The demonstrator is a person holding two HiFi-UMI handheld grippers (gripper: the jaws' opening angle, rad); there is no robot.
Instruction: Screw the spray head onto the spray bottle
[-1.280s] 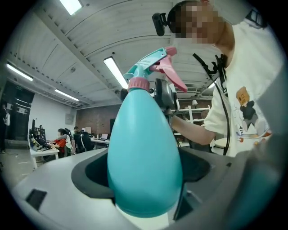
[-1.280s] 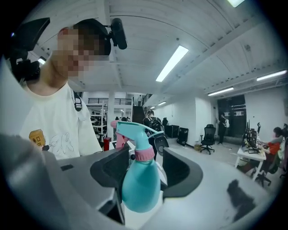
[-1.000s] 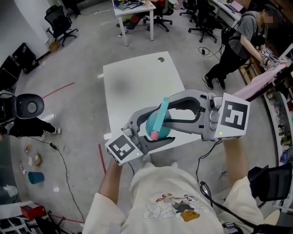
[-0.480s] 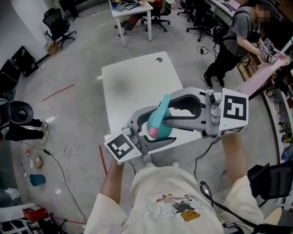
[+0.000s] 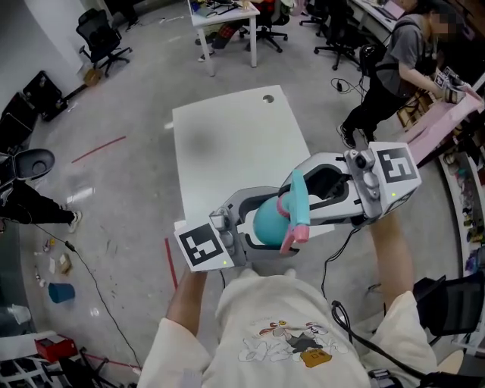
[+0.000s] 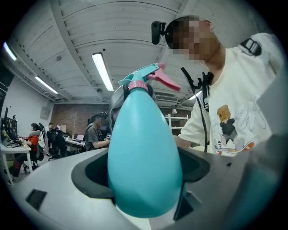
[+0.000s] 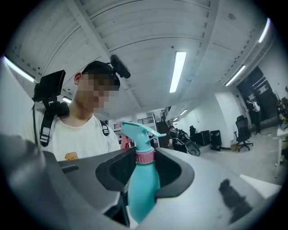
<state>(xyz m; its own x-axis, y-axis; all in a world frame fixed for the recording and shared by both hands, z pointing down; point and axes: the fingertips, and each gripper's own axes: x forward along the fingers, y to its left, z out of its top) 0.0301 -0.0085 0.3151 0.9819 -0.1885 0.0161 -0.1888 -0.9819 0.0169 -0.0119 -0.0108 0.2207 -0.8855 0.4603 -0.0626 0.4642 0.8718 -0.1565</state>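
The teal spray bottle (image 5: pixel 267 220) hangs in the air in front of my chest, above the near edge of the white table (image 5: pixel 227 144). My left gripper (image 5: pixel 258 227) comes from the lower left, shut on the bottle's fat body (image 6: pixel 144 157). The spray head (image 5: pixel 297 201) sits on the neck, with a pink collar (image 7: pixel 145 157) and a pink trigger (image 5: pixel 291 241). From the right, my right gripper (image 5: pixel 305 206) reaches in, its pads closed at the neck around that collar (image 6: pixel 137 85). The bottle's base is hidden by the left jaws.
A person (image 5: pixel 394 61) stands bent over a bench at the upper right. Office chairs (image 5: pixel 98 38) and a second white desk (image 5: pixel 223 15) stand at the back. Cables and small litter (image 5: pixel 57 292) lie on the grey floor at the left.
Both grippers and the bottle have shifted right and nearer to my chest. The spray head has swung round, so its pink trigger now points down towards me.
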